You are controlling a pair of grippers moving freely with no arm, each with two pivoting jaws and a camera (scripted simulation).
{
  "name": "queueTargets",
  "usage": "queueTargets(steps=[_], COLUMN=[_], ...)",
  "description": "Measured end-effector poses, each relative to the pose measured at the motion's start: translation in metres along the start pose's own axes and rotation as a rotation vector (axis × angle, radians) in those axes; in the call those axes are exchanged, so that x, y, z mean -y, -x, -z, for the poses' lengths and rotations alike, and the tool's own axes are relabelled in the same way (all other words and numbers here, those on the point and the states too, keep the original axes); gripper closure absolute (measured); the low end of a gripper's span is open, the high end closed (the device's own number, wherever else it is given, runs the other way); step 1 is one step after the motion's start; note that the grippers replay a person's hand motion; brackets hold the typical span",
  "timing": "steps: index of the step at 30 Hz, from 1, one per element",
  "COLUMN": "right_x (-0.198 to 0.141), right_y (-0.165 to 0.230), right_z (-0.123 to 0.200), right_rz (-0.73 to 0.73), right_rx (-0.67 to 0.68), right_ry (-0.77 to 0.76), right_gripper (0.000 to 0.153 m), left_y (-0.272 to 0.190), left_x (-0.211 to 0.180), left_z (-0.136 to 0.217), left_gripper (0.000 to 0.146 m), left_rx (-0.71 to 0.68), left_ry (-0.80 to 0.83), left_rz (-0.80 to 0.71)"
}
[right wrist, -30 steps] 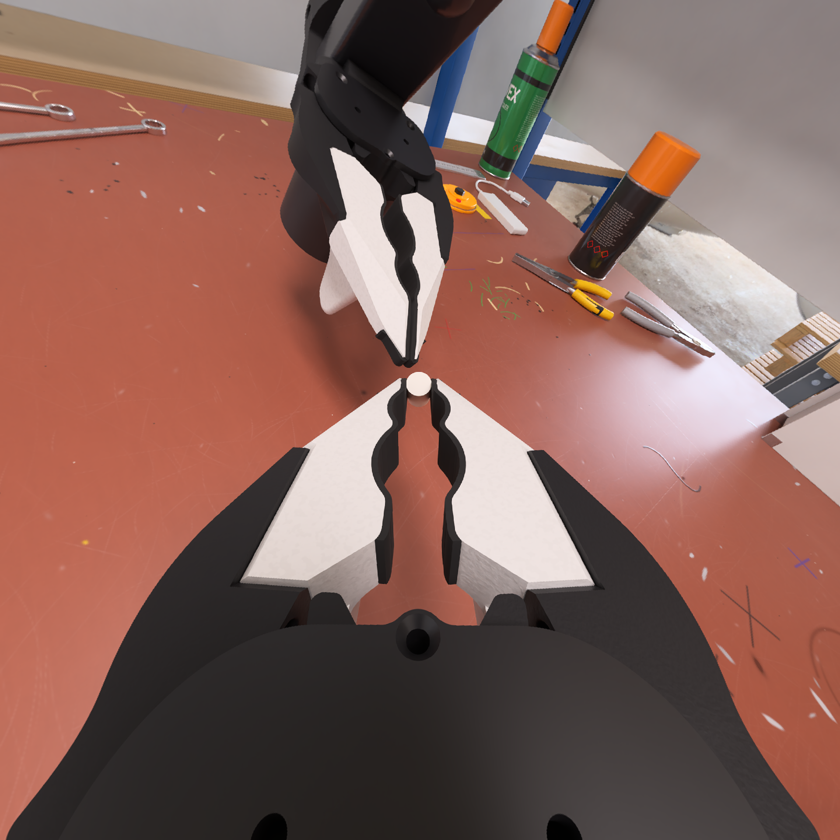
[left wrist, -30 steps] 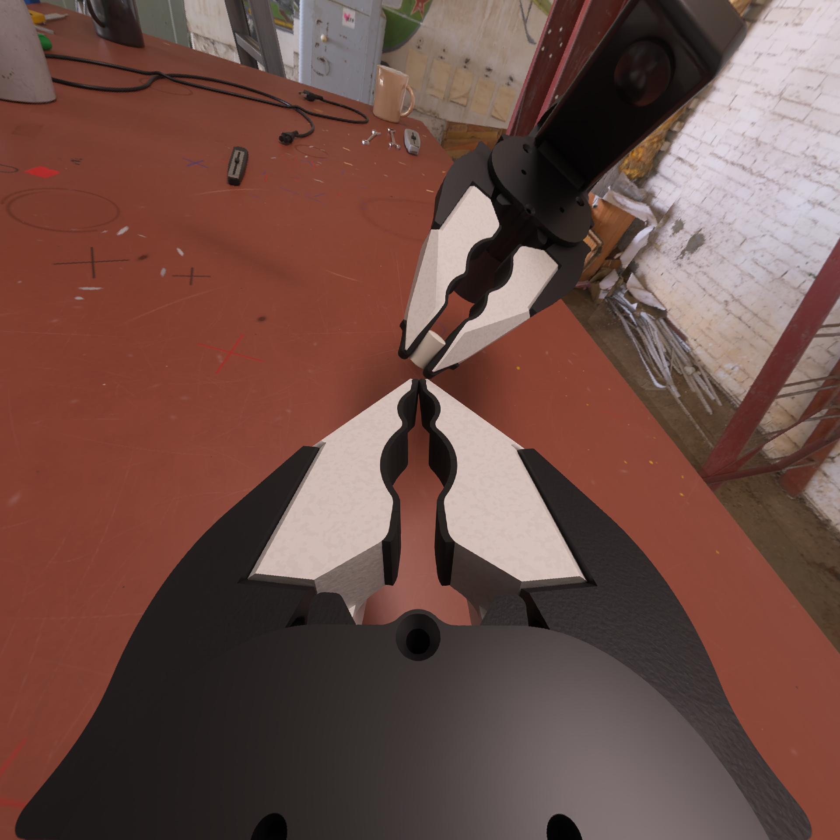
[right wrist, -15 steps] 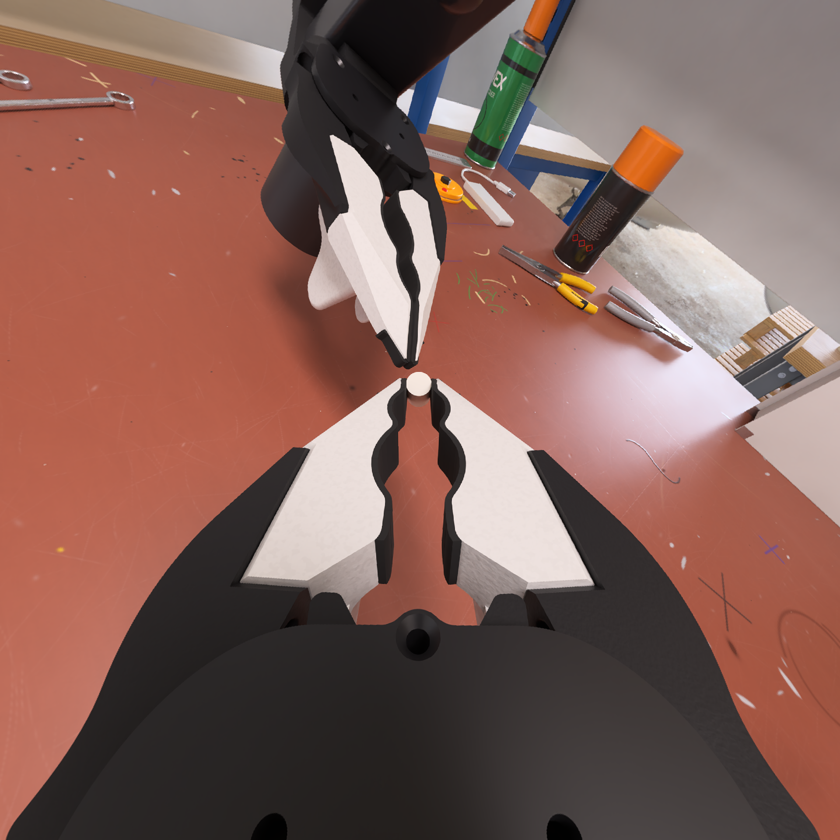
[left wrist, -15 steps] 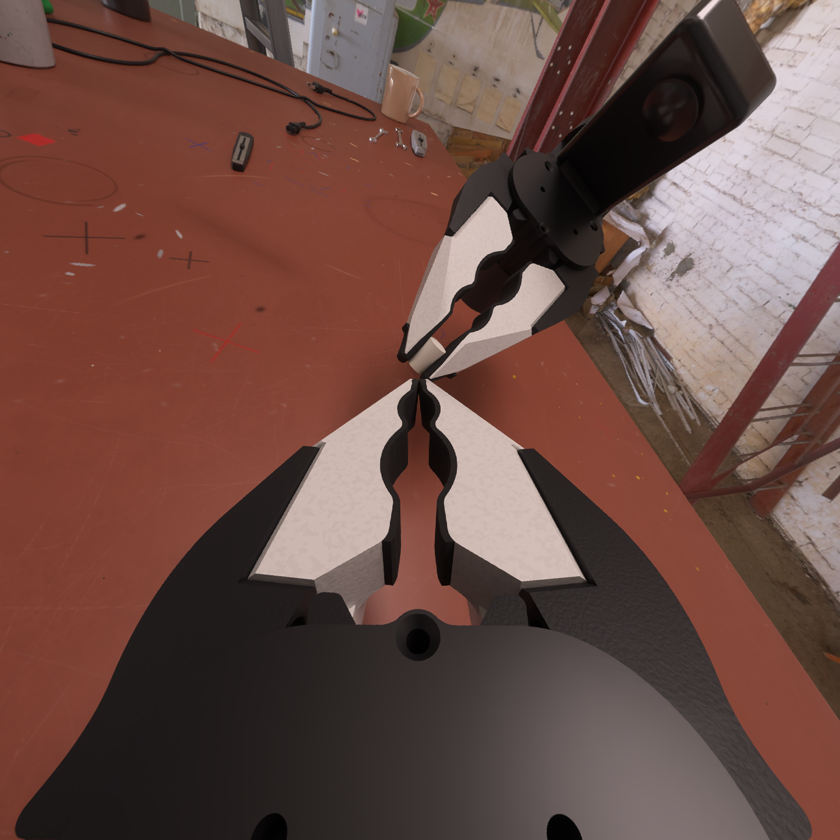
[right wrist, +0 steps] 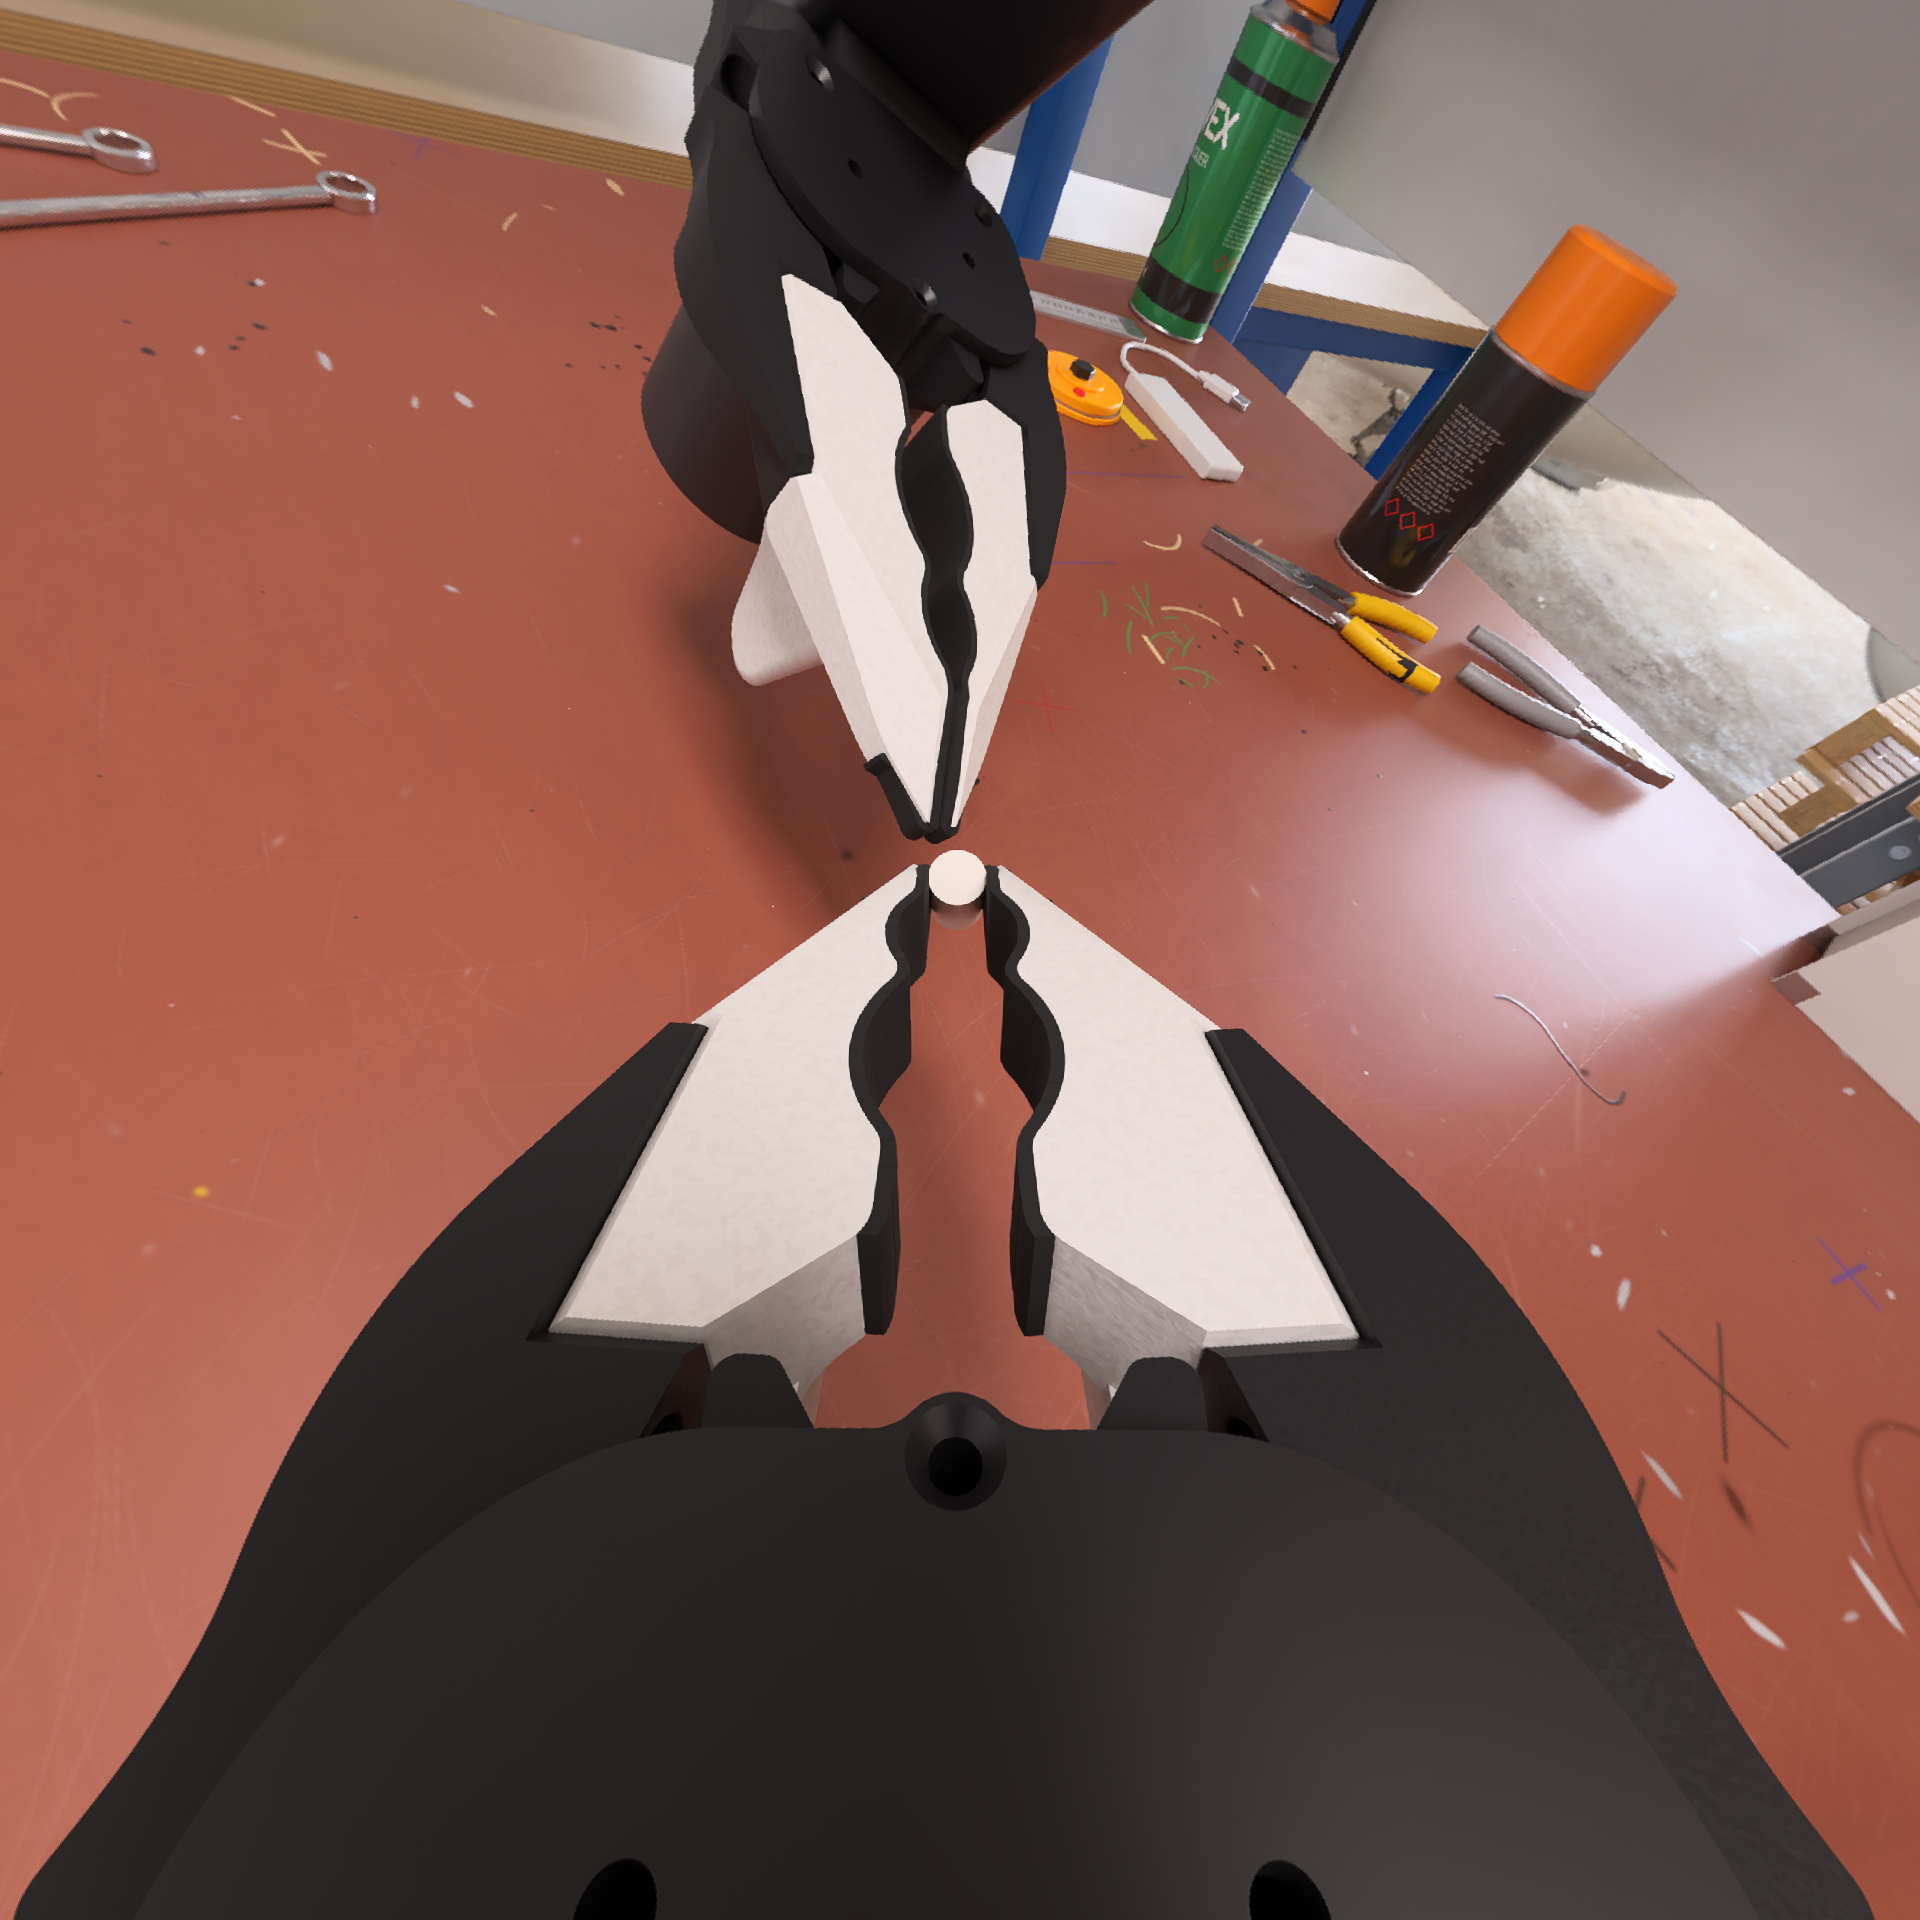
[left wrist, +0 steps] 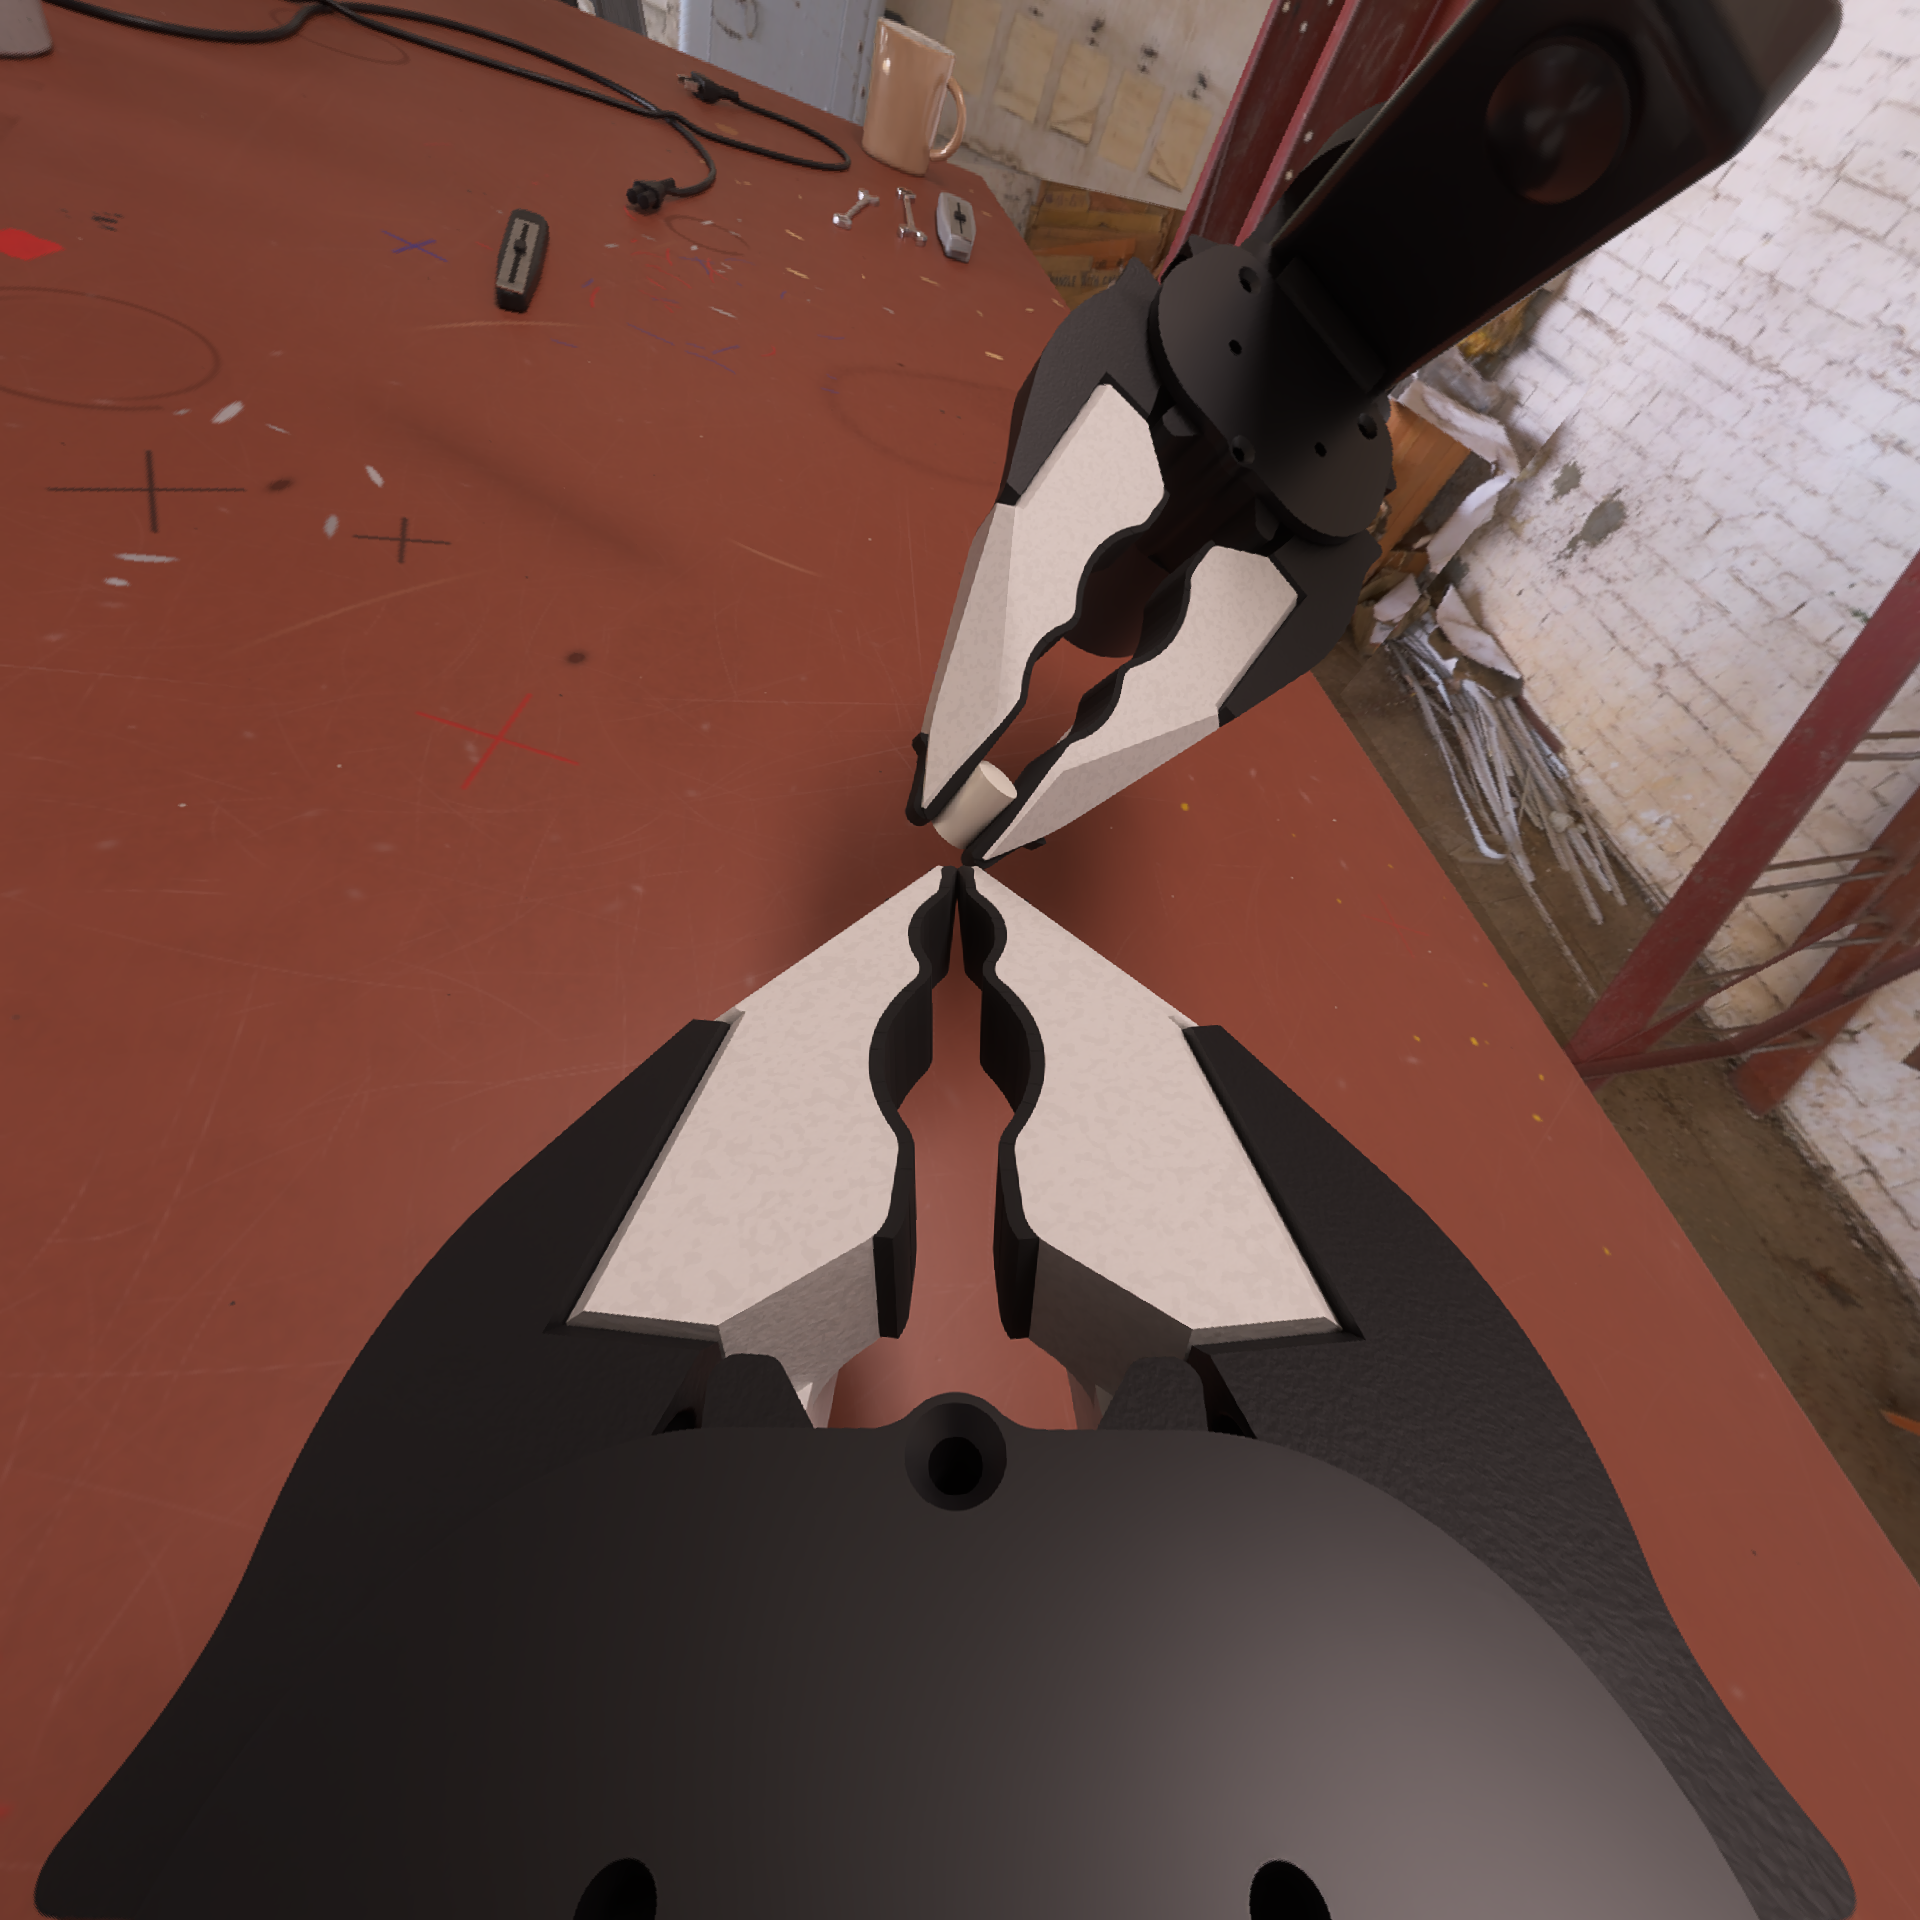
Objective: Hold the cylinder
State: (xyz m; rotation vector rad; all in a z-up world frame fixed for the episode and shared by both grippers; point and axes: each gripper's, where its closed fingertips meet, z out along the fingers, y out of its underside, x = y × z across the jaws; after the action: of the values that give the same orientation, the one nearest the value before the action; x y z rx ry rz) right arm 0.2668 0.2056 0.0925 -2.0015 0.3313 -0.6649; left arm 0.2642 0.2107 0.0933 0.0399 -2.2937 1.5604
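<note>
A small cream cylinder (right wrist: pixel 956 878) is pinched between the tips of my right gripper (right wrist: pixel 956 883), held above the red-brown table (right wrist: pixel 416 831). In the left wrist view the same cylinder (left wrist: pixel 971 808) sits between the right gripper's tips (left wrist: pixel 961 826), just beyond my left gripper (left wrist: pixel 956 878). My left gripper is shut and empty, its tips almost touching the right gripper's tips. In the right wrist view the left gripper (right wrist: pixel 935 829) points down at the cylinder from just beyond it.
Two spray cans (right wrist: pixel 1507 416) (right wrist: pixel 1236 177), pliers (right wrist: pixel 1340 613) (right wrist: pixel 1569 707), a tape measure (right wrist: pixel 1086 387) and wrenches (right wrist: pixel 187 203) lie on the far side. A mug (left wrist: pixel 914 99), a cable (left wrist: pixel 582 83) and small tools (left wrist: pixel 520 260) lie at the back. The table edge (left wrist: pixel 1558 1039) runs to the right.
Both grippers keep their tip-to-tip stance with the cylinder held. The views have shifted and tilted slightly; the background objects have slid in frame.
</note>
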Motion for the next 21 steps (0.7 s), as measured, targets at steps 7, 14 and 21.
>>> queueTargets(steps=[7, 14, 21], right_x=[0.004, 0.011, 0.021], right_y=[0.001, 0.004, 0.004], right_z=[0.004, 0.01, 0.017], right_rz=[-0.018, -0.033, -0.074], right_rx=[0.024, 0.06, 0.094], right_ry=[-0.038, -0.087, -0.161], right_gripper=[0.143, 0.143, 0.143], left_y=[-0.004, -0.012, -0.019], left_x=[0.003, 0.008, 0.015], left_z=[0.0, 0.001, 0.002], left_gripper=[0.146, 0.146, 0.146], left_rx=[-0.049, -0.121, -0.216], left_ry=[-0.027, -0.065, -0.137], left_rz=[0.051, 0.094, 0.156])
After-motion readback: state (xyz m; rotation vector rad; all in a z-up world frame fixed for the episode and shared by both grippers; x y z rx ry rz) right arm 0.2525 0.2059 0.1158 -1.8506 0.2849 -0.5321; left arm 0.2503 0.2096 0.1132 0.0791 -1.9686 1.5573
